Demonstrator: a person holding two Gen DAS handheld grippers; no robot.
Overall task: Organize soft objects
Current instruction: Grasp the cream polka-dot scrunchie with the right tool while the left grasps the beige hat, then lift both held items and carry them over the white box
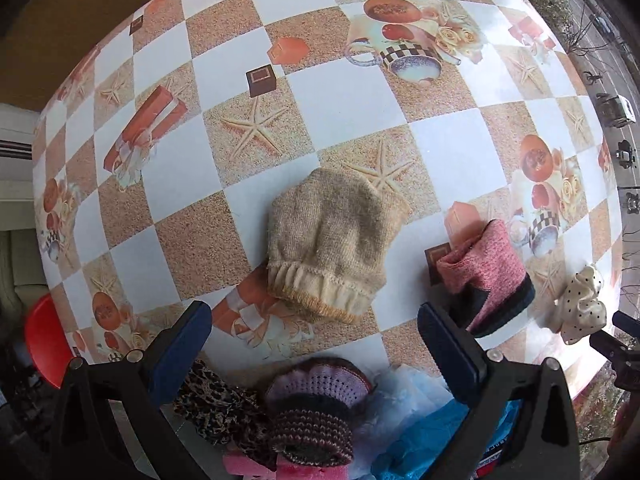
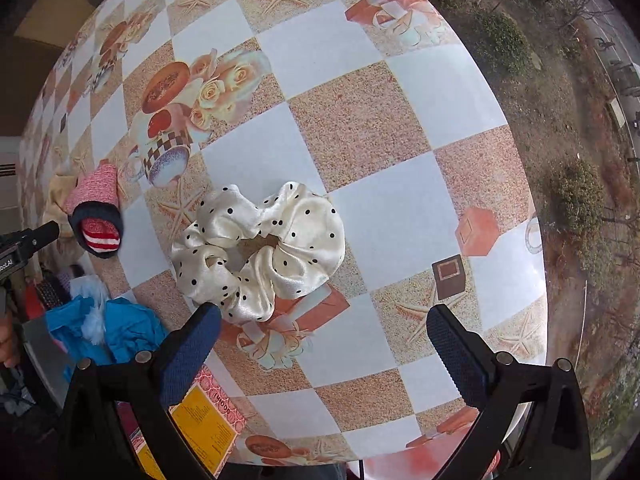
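On the bench [image 2: 400, 208] your sorting looks barely begun: both tongs, left [image 1: 316, 354] and right [image 2: 324, 350], gape with nothing held, the beige hat [image 1: 332, 240] mid-bench, the pink sock [image 1: 488, 276] and dotted scrunchie [image 2: 260, 246] toward its right edge, other soft things heaped at its near edge.

Our left gripper [image 1: 314, 344] hangs wide open and empty over the checkered surface [image 1: 352, 96]. Just past it lies the beige knit hat [image 1: 332, 240], flat, cuff toward us. A pink sock roll [image 1: 486, 272] sits right of the hat, polka-dot scrunchie [image 1: 580, 304] further right. Crocheted hat [image 1: 316, 412] and leopard fabric [image 1: 220, 412] are piled beneath the gripper.
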